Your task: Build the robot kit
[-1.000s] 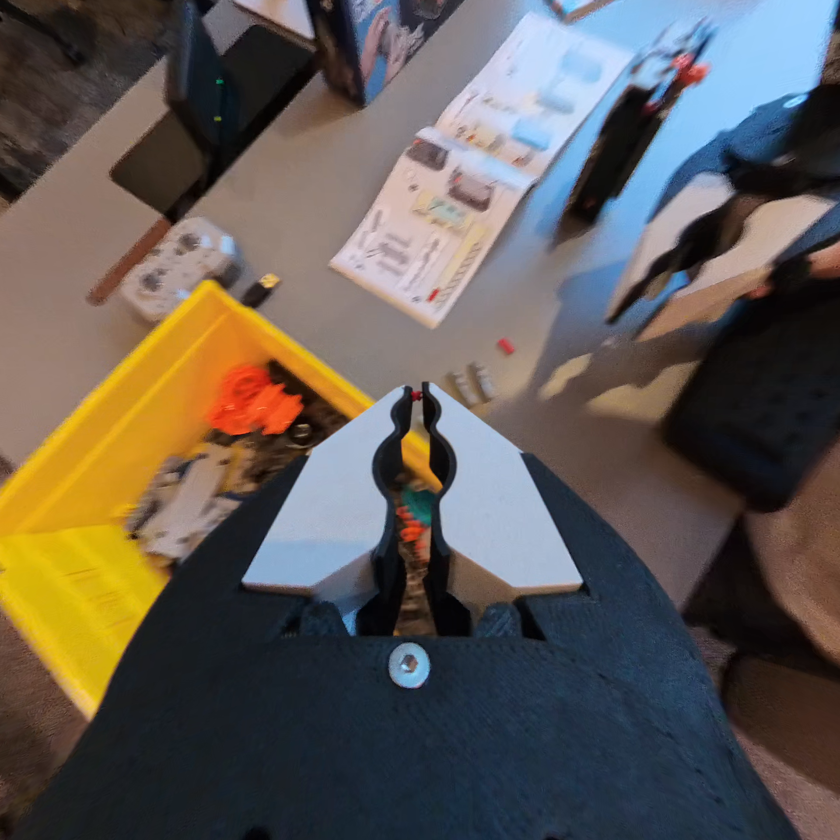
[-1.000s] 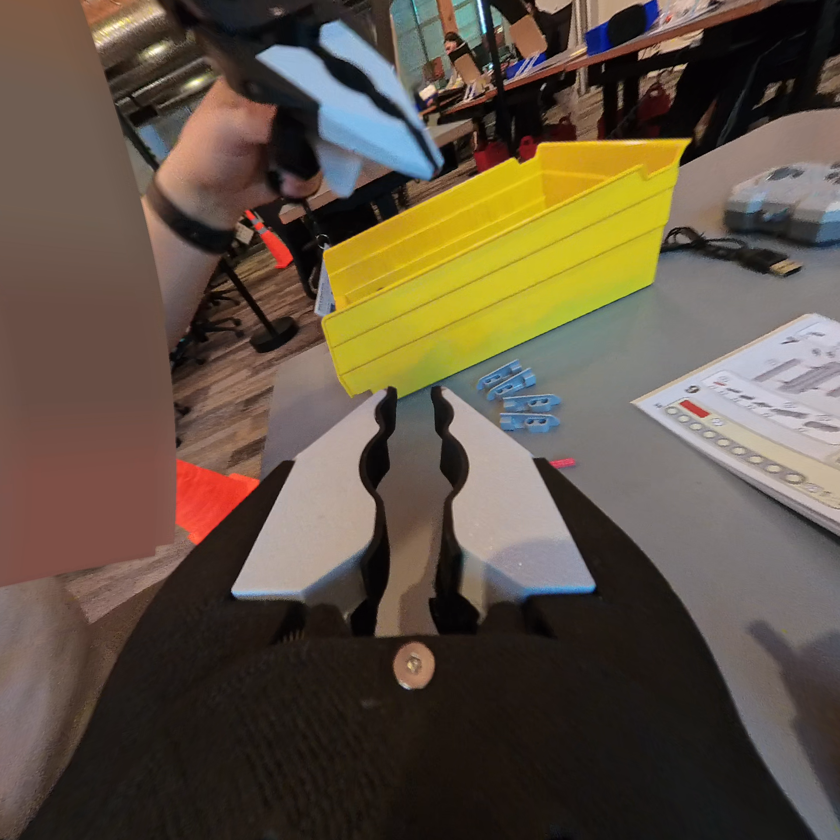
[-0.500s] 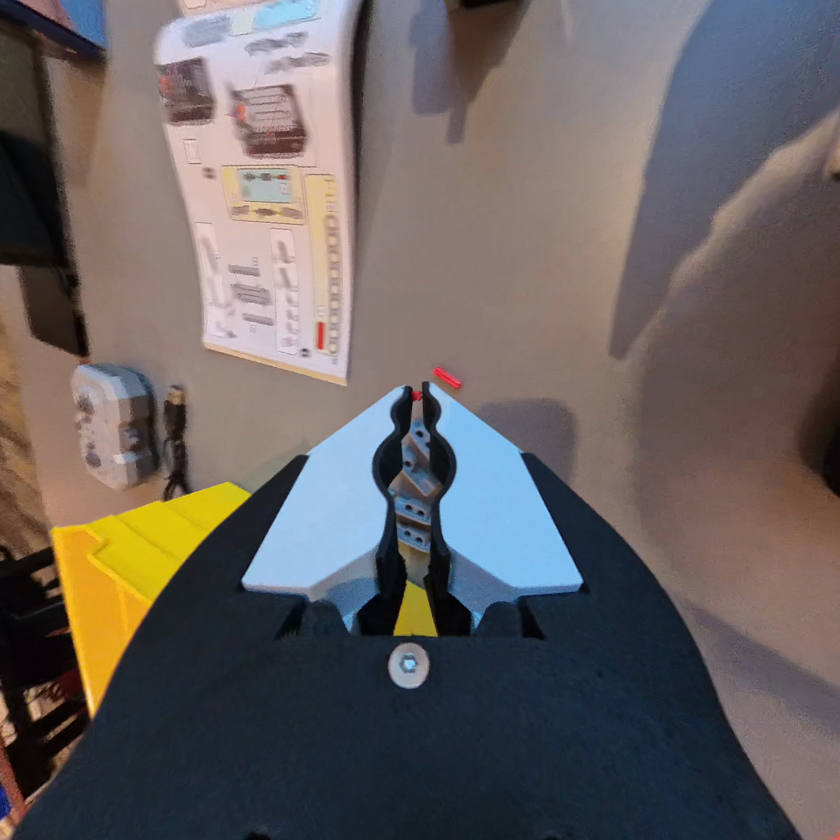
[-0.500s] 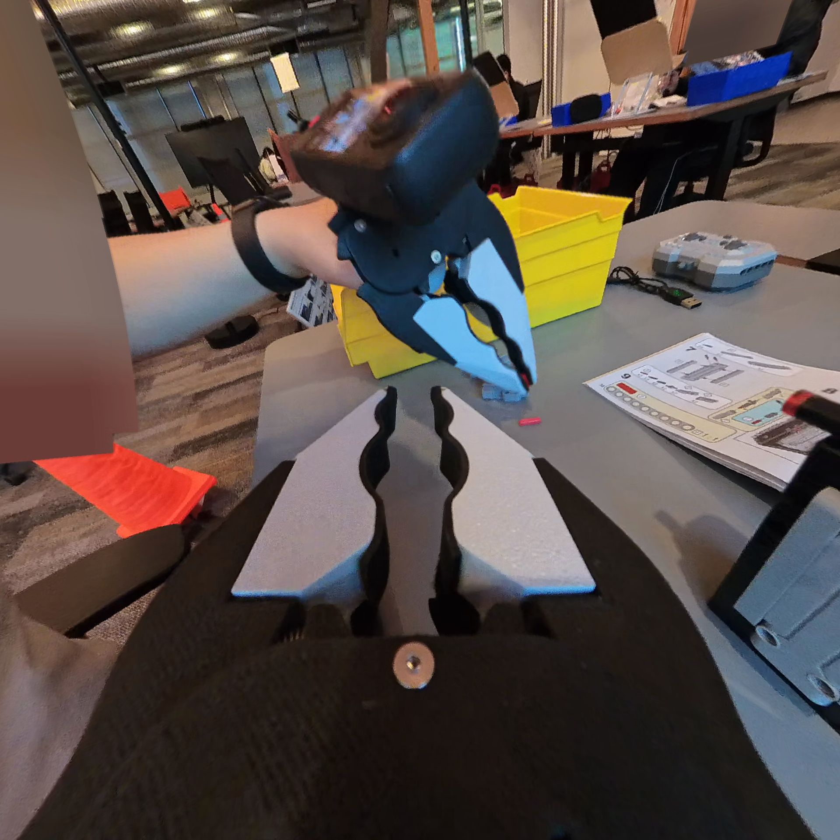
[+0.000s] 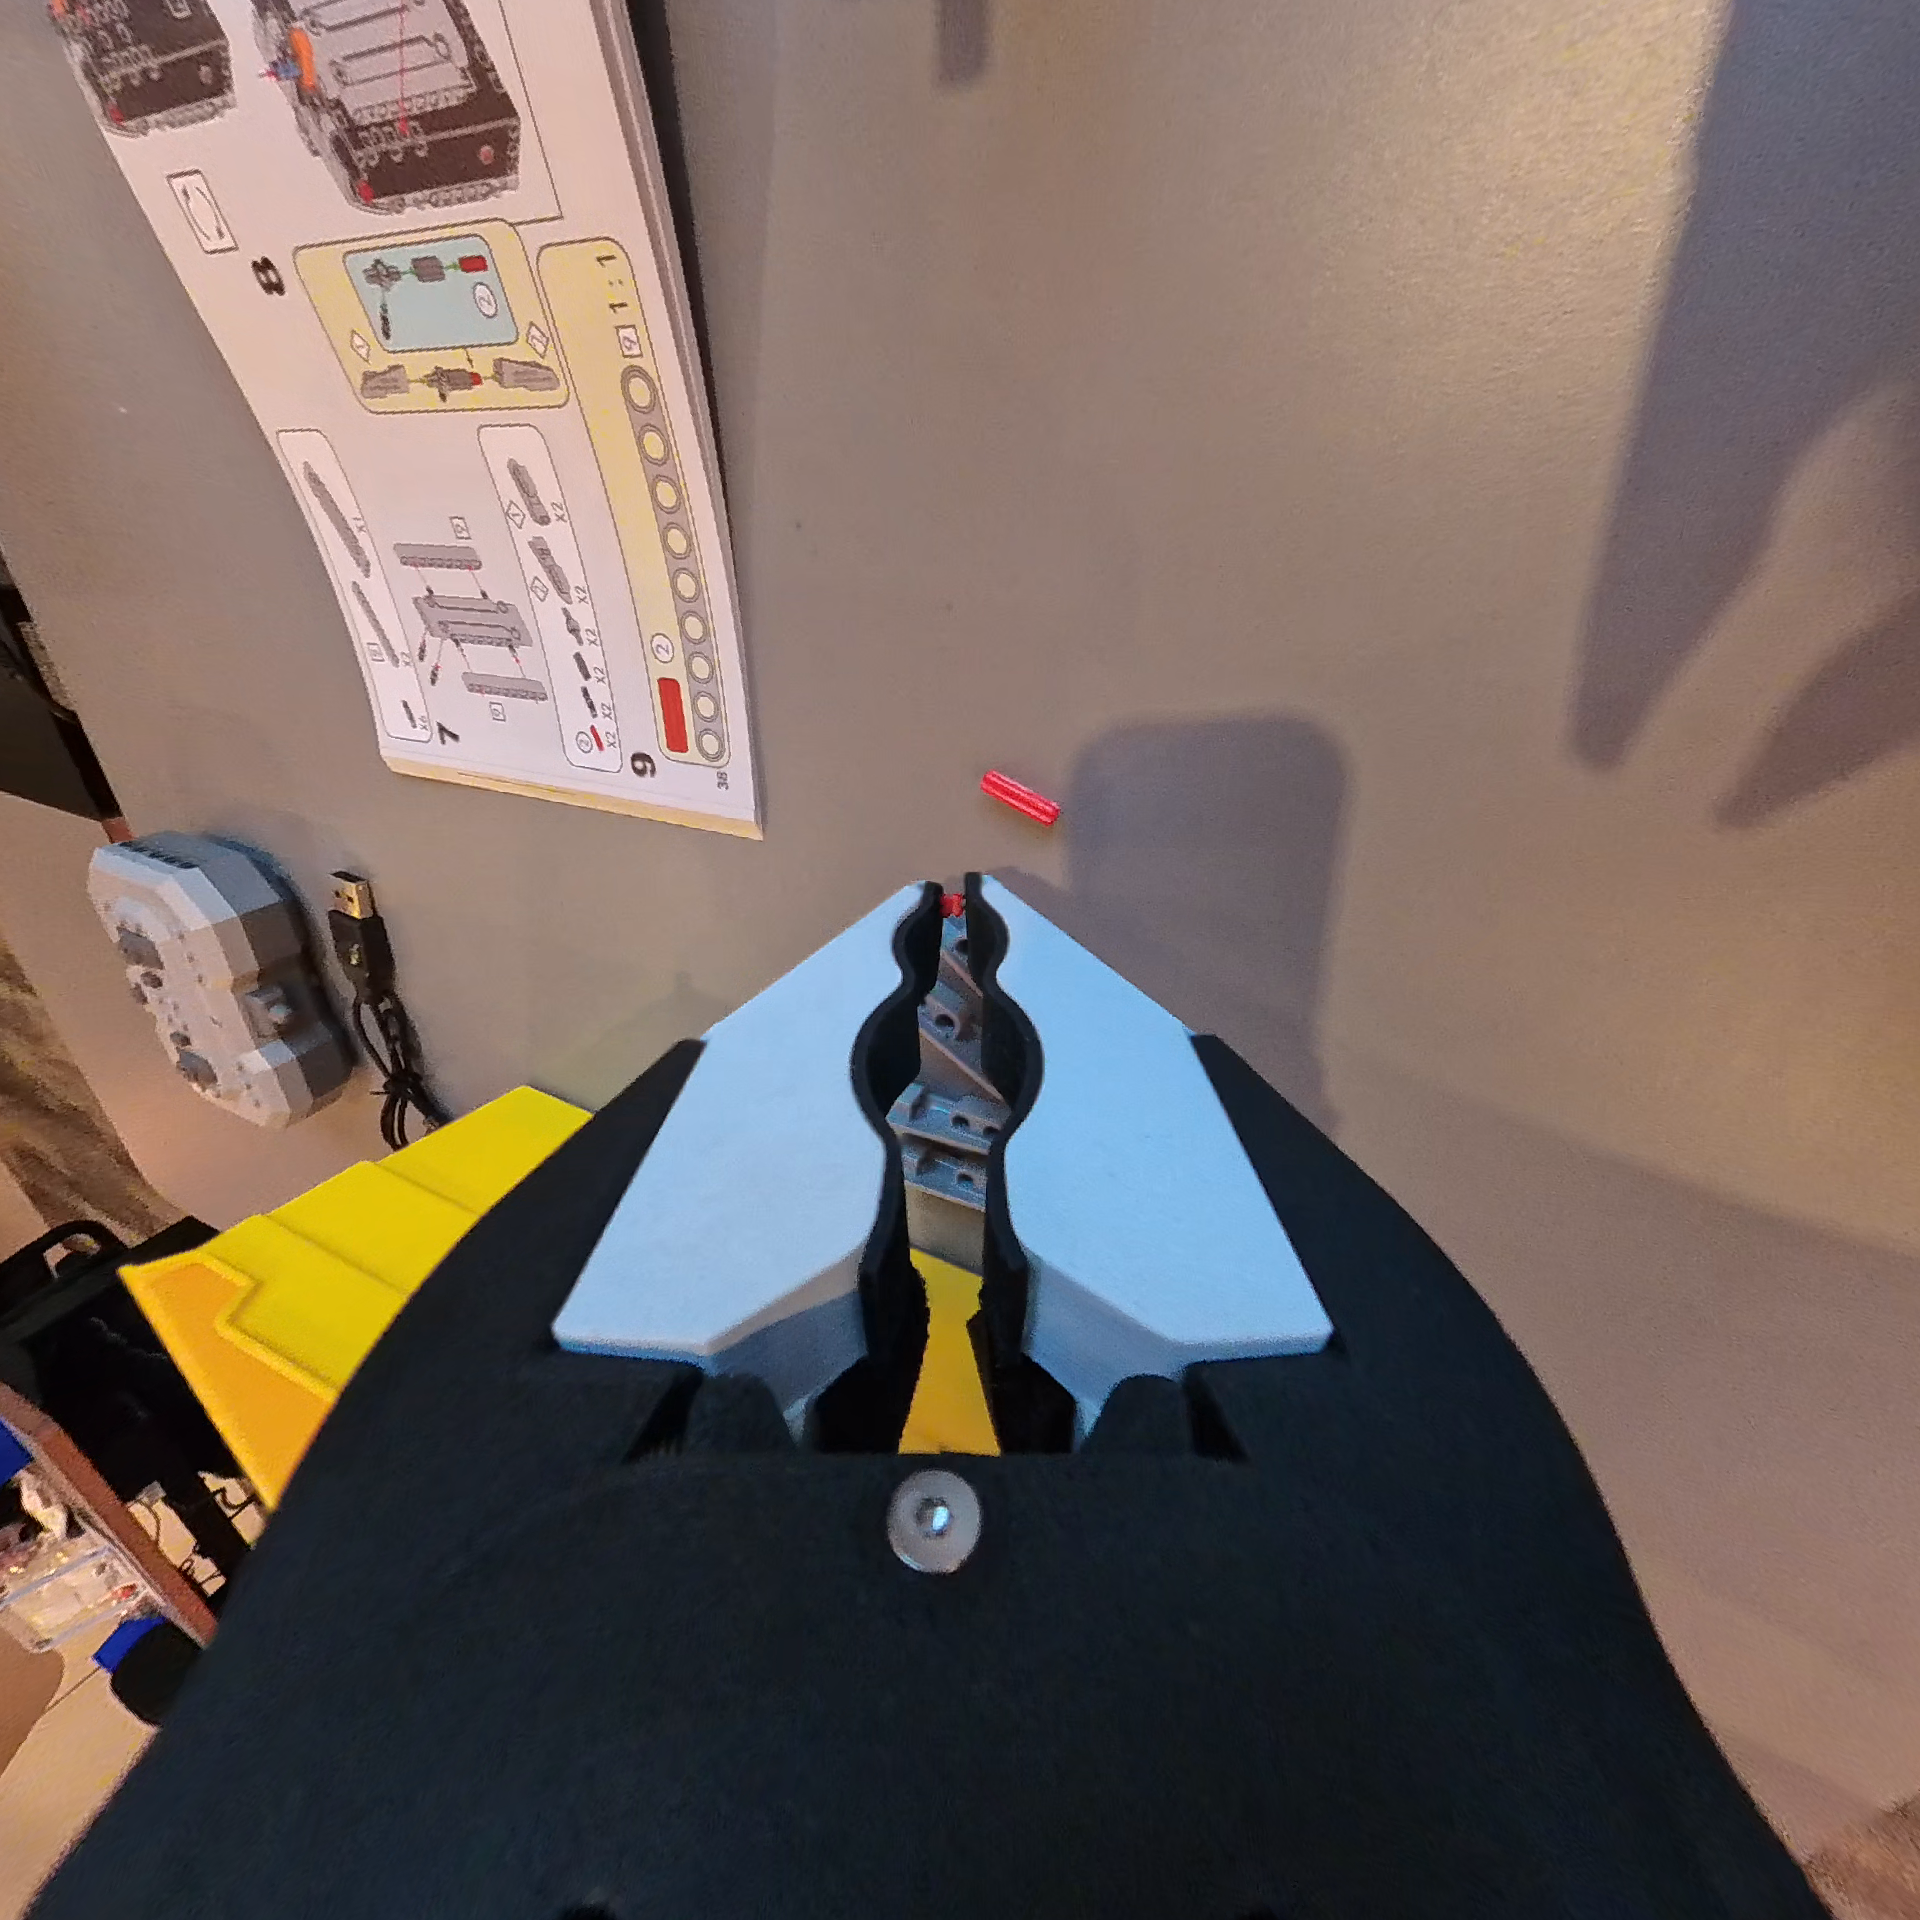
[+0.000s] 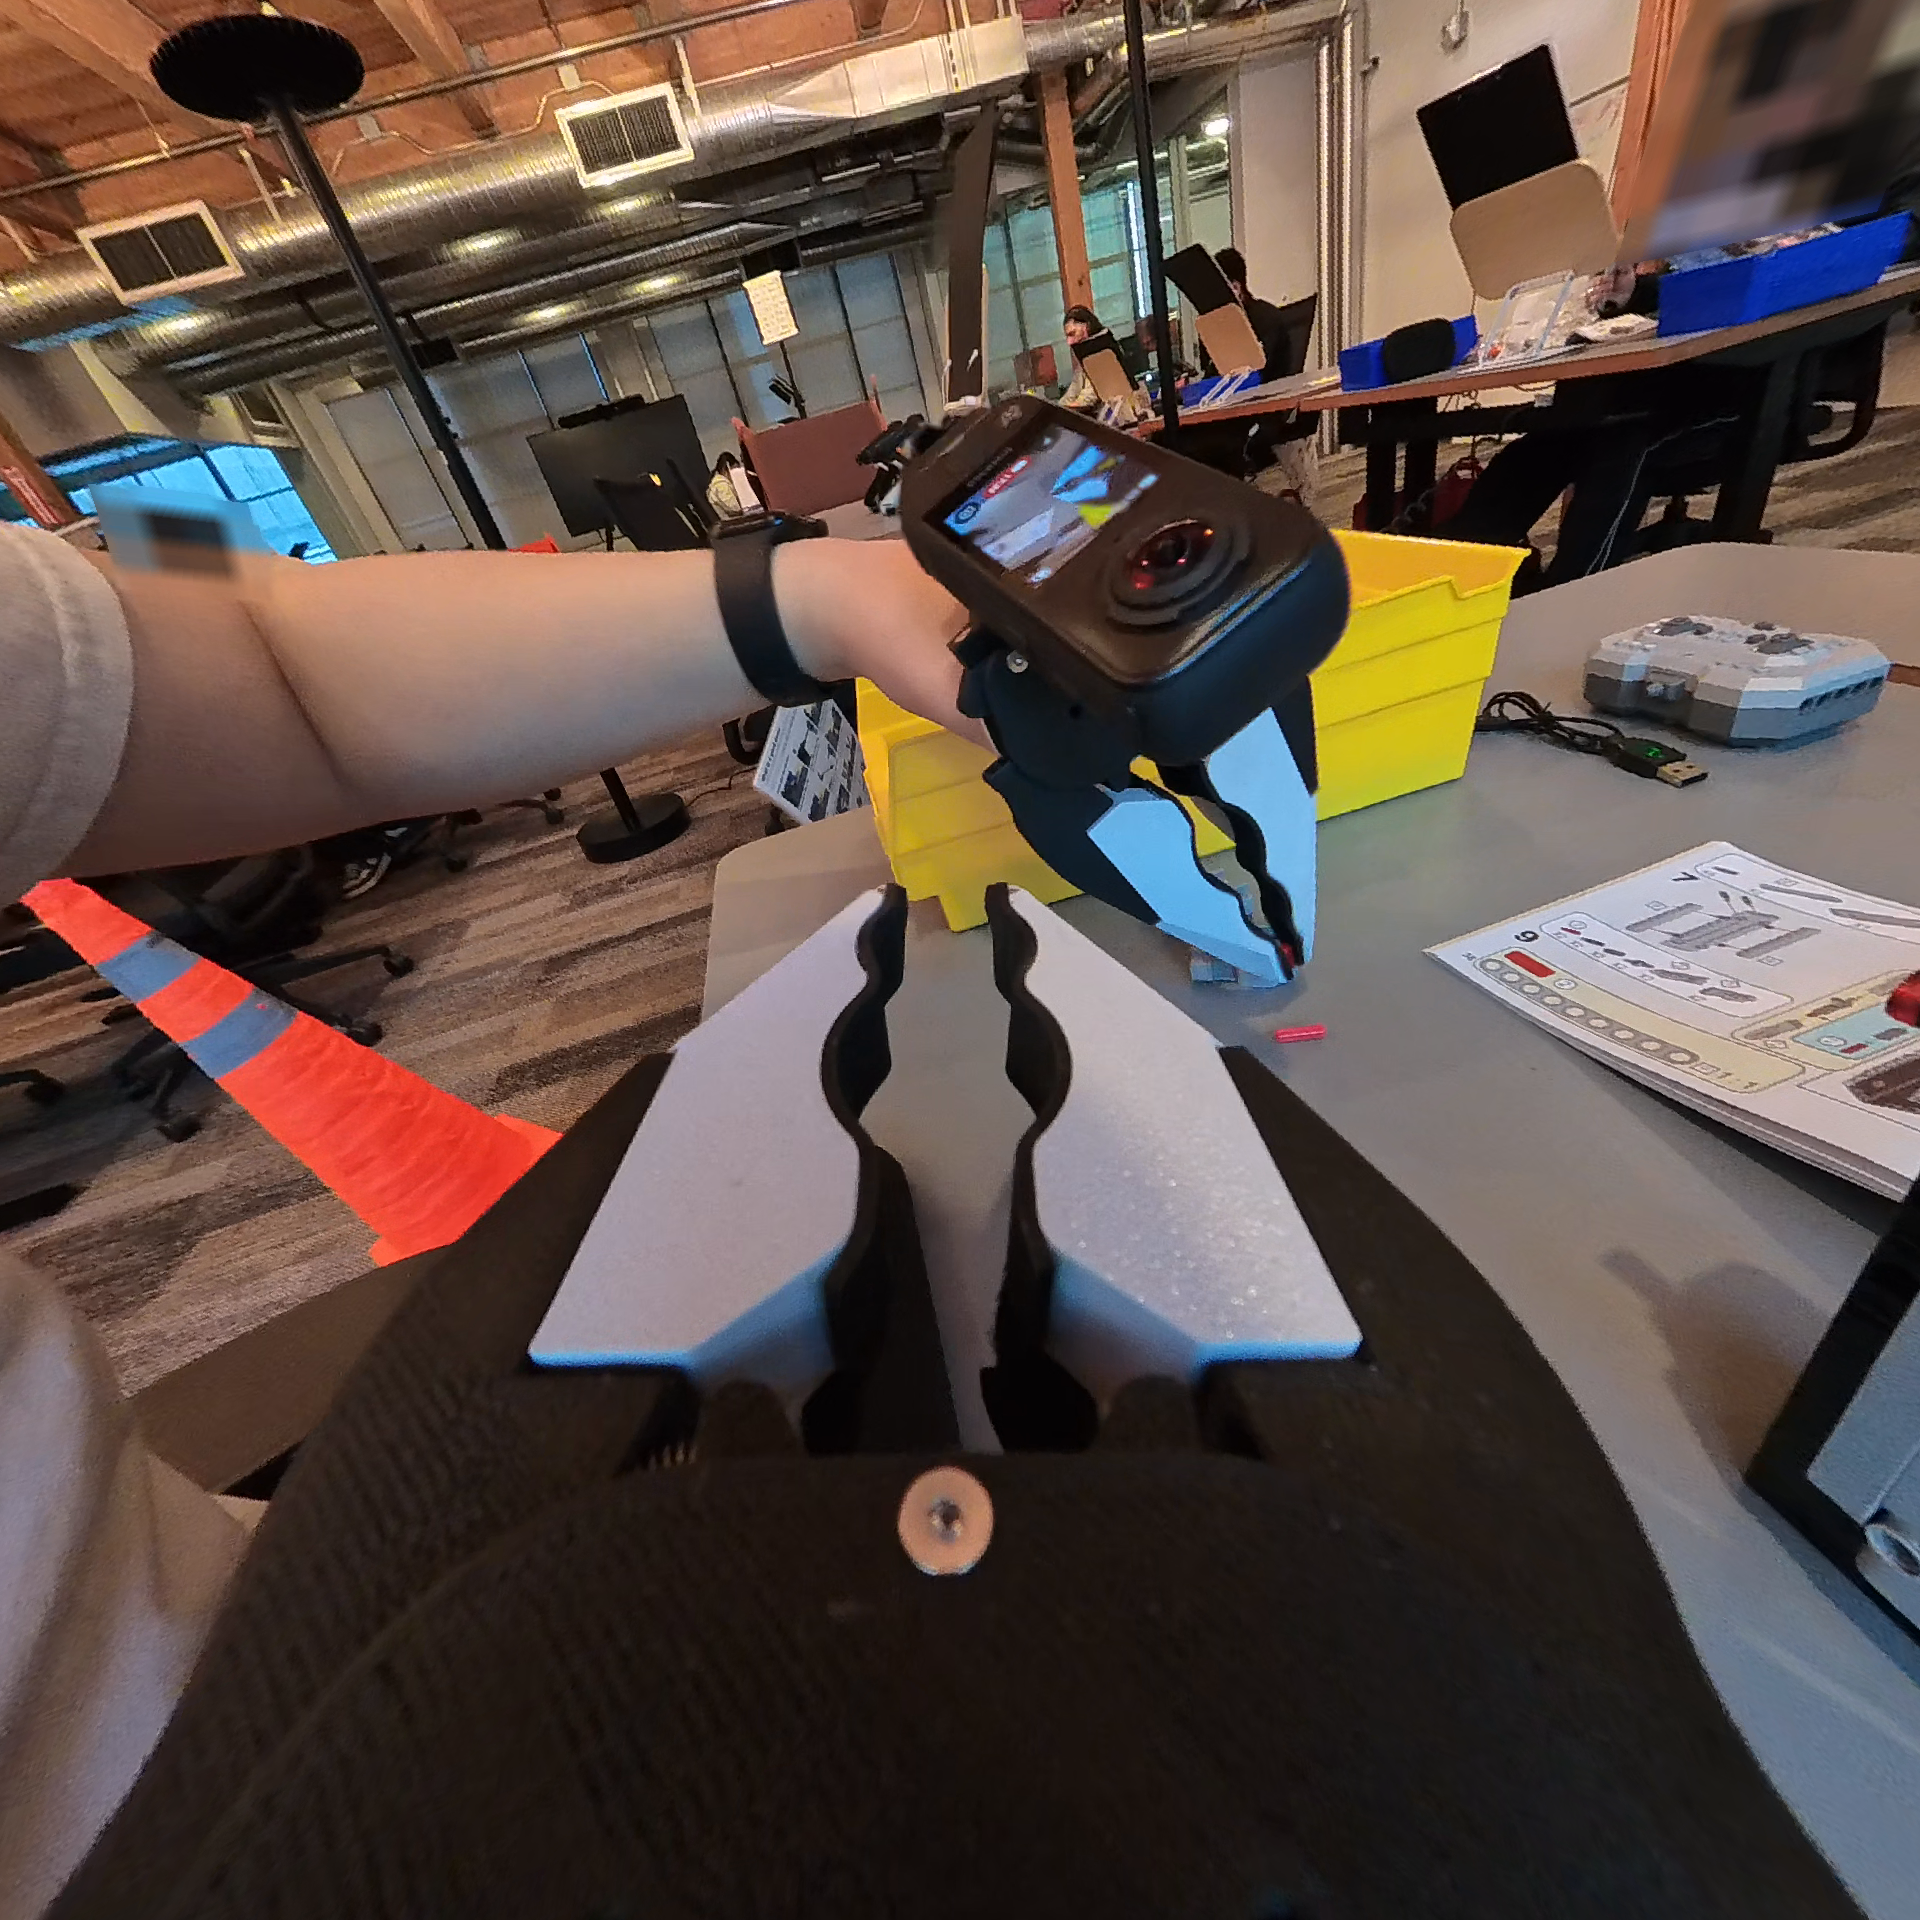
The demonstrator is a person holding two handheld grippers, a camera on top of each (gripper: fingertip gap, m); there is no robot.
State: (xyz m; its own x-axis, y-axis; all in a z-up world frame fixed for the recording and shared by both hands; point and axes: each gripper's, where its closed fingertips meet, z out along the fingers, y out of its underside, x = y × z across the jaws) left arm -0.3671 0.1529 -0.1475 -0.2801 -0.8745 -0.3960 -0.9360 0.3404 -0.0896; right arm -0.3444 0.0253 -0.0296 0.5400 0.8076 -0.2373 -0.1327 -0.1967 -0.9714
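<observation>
left gripper (image 5: pixel 948 902) pinching tiny red piece (image 5: pixel 949 906) (above grey parts (image 5: pixel 951 1112)) | right gripper (image 6: pixel 943 902) parted, holding nothing

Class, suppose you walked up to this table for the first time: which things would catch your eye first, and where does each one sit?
Most striking is the left gripper, tips down near the grey table, pinching a tiny red piece above some grey beams. A loose red pin lies just beyond its tips, right of the open instruction booklet. Behind it stands a bright yellow bin; the right gripper hovers open and empty.
</observation>
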